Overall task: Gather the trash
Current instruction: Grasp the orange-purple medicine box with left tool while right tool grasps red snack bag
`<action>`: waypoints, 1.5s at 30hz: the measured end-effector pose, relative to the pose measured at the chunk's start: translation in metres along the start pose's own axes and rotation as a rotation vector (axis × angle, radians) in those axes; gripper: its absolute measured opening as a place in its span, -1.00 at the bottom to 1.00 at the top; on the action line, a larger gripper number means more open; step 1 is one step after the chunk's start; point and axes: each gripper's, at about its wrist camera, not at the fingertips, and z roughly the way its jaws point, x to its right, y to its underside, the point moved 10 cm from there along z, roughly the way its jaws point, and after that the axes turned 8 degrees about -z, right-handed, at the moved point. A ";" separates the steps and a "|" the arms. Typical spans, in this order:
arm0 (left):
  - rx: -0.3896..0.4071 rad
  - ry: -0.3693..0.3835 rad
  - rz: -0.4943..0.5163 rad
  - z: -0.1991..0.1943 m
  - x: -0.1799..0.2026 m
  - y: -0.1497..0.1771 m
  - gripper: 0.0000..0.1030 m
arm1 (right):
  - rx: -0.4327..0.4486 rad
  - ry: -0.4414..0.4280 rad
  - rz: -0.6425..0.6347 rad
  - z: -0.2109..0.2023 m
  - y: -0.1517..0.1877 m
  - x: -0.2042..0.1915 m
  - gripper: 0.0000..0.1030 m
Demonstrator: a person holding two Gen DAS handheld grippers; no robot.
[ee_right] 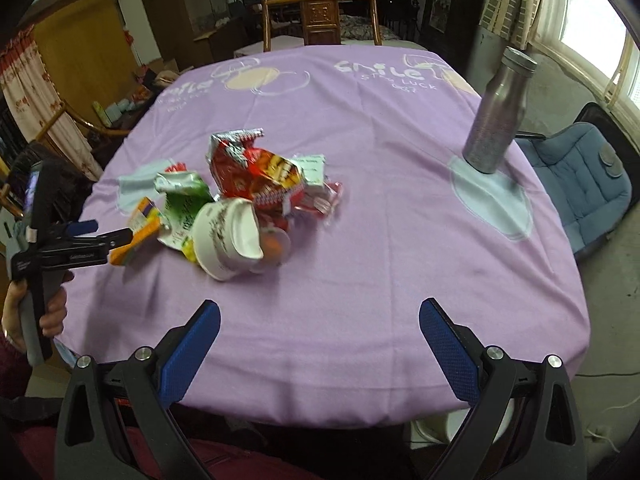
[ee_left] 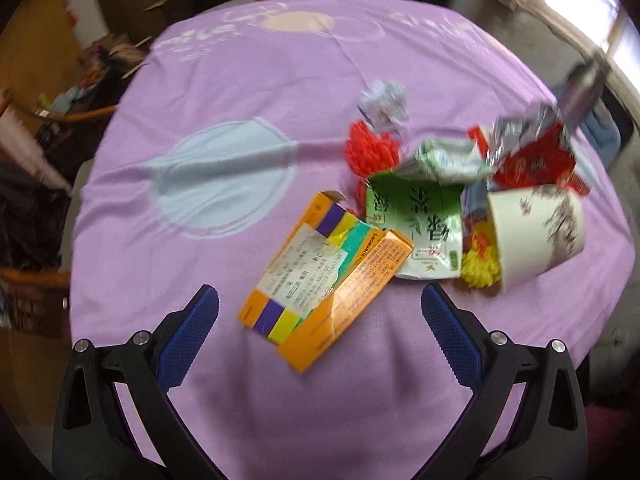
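A heap of trash lies on the purple tablecloth [ee_left: 240, 92]. In the left wrist view an orange medicine box [ee_left: 320, 276] lies nearest, then a green tea carton [ee_left: 420, 220], a white paper cup [ee_left: 536, 232] on its side, a red snack wrapper [ee_left: 532, 160] and crumpled paper [ee_left: 384, 106]. My left gripper [ee_left: 320, 308] is open, its blue pads either side of the box's near end. In the right wrist view the left gripper [ee_right: 108, 236] is by the box [ee_right: 140, 224]. My right gripper [ee_right: 320, 320] is open and empty, short of the cup [ee_right: 228, 236] and wrapper [ee_right: 260, 176].
A steel bottle [ee_right: 498, 116] stands at the table's right side. A wooden chair [ee_right: 320, 16] is at the far edge and a blue cushioned chair [ee_right: 580, 188] to the right. The table's front edge [ee_right: 320, 412] is close below the right gripper.
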 end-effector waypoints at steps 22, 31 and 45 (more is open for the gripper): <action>-0.002 0.150 -0.234 -0.034 -0.027 0.027 -0.39 | -0.008 -0.215 -0.004 0.045 -0.046 -0.029 0.79; -0.006 0.134 -0.215 -0.002 -0.008 0.011 0.81 | -0.046 -0.230 -0.096 0.056 -0.050 -0.060 0.79; 0.051 0.166 -0.226 -0.021 -0.005 0.000 0.11 | -0.044 -0.258 -0.001 0.061 -0.042 -0.030 0.70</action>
